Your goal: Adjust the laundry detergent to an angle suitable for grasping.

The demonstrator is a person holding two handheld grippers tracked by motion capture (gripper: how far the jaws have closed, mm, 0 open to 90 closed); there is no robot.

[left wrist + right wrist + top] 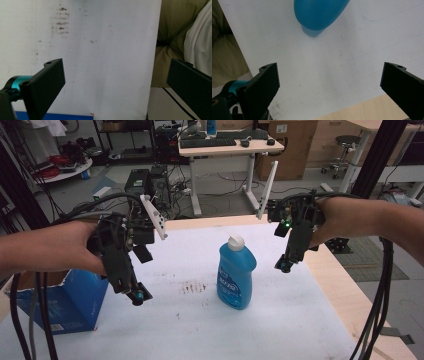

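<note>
High view: table (280, 320) with white cover; blue box (75, 300) at its left edge; blue bottle (236, 272) upright near the middle. Left gripper (137, 295) and right gripper (282, 265) hover either side, jaws released, nothing held. Suggest closing low on the bottle's body, squarely, to avoid tipping.

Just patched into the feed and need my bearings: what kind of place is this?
Most likely a lab or workshop: a desk with keyboards, computer towers amid floor cables, and cardboard boxes sit behind the table with the blue bottle.
</note>
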